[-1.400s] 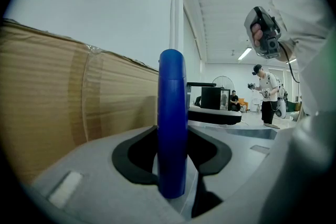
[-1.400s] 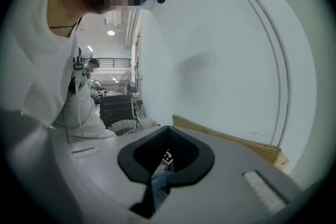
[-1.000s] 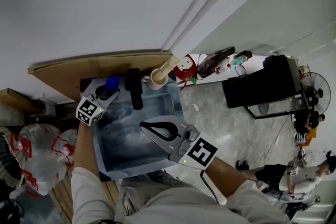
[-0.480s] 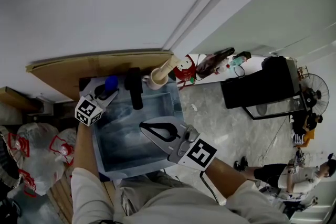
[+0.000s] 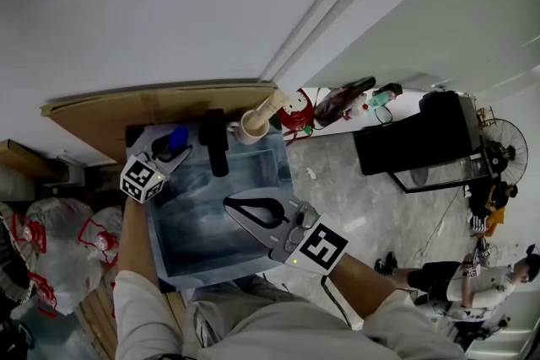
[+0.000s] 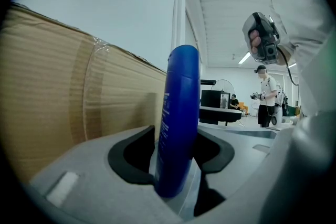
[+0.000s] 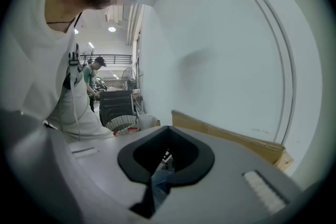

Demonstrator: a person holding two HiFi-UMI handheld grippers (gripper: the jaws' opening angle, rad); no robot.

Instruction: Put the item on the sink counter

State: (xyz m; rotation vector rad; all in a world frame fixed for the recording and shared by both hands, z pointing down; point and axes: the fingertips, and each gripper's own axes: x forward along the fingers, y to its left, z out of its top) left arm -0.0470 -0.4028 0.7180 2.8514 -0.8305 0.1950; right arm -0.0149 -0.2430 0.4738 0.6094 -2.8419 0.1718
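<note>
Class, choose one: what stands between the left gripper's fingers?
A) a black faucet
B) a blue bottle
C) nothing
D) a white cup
B: the left gripper view shows an upright blue bottle standing between the fingers of the left gripper, which have just been opening.

A large indoor workshop or test hall. A steel sink (image 5: 202, 219) stands against a bare white wall backed by a cardboard sheet (image 5: 160, 105). Across the open polished floor are a standing fan (image 5: 512, 139), a black cabinet (image 5: 422, 139) and 1 other person (image 6: 266, 99) under ceiling strip lights (image 6: 244, 58).
</note>
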